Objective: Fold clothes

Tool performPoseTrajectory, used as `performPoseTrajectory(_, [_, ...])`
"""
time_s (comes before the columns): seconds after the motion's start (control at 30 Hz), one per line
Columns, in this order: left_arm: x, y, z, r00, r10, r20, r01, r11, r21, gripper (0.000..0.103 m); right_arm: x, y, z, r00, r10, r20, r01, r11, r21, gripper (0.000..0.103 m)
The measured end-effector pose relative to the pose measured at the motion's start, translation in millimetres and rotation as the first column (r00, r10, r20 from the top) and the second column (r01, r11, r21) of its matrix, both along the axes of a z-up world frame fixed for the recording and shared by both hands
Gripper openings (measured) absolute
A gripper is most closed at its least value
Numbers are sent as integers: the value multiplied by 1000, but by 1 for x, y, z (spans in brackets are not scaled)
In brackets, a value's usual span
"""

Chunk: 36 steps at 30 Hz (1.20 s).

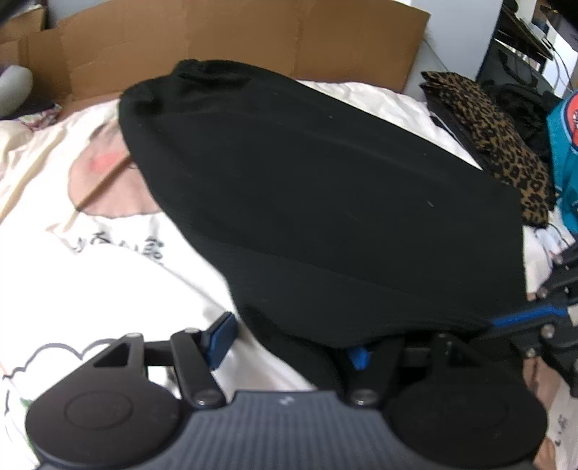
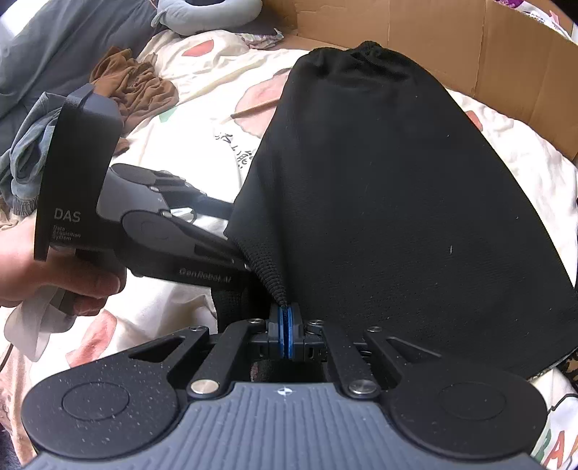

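1. We see a black garment (image 2: 397, 180) lying on a bed sheet (image 2: 202, 83) with pink and cream cartoon prints. It fills the middle of both views. Its gathered end points to the top of each frame.

2. Our right gripper (image 2: 285, 332) is at the bottom middle of the right wrist view. Its blue pads are pressed together on the ribbed edge of the black garment. The cloth rises out of the pads in a thin ridge.

3. Our left gripper (image 1: 292, 343) sits at the bottom of the left wrist view. Its fingers stand apart. One blue fingertip (image 1: 222, 338) rests over the sheet, just left of the garment. The other one (image 1: 359, 356) peeks out from under the near edge of the black cloth. No pad presses on the cloth, as far as we can tell.

4. In the right wrist view, a hand (image 2: 39, 271) at the middle left holds the left gripper's body. It reaches in to the left edge of the garment.

5. A brown cardboard sheet (image 1: 253, 36) stands behind the bed at the top of the frames.

6. A leopard print cloth (image 1: 491, 137) lies at the upper right of the left wrist view. A teal thing (image 1: 563, 162) is beside it at the right edge.

7. A crumpled brown cloth (image 2: 137, 86) lies at the upper left of the right wrist view. A grey cushion (image 2: 209, 14) is at the top above it.
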<state>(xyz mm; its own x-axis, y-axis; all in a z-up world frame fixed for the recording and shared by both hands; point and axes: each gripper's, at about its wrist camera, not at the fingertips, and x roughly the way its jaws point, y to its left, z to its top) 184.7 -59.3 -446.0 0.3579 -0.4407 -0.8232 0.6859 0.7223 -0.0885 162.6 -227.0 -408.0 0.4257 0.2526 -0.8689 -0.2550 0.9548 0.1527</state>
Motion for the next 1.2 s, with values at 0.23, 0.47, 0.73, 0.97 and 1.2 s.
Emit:
performPoseTrajectory(0.23, [-7, 22, 10, 998, 40, 48, -41, 999, 19, 66, -2, 3, -2, 1000, 8, -9, -8, 1000, 0, 1])
performPoseTrajectory(0.47, [-10, 45, 23, 993, 107, 51, -108, 994, 19, 66, -4, 4, -3, 1000, 15, -18, -15, 1000, 1, 1])
performPoseTrajectory(0.73, [-9, 34, 15, 996, 80, 35, -81, 997, 6, 59, -5, 7, -3, 999, 24, -38, -23, 999, 26, 4])
performPoseTrajectory(0.97, [-7, 42, 9, 997, 70, -23, -70, 997, -18, 20, -9, 10, -1, 997, 39, -64, -34, 996, 81, 25])
performPoseTrajectory(1.2, [-11, 55, 10, 997, 66, -36, -66, 998, -7, 11, -12, -4, -8, 996, -10, -90, 19, 995, 99, 31])
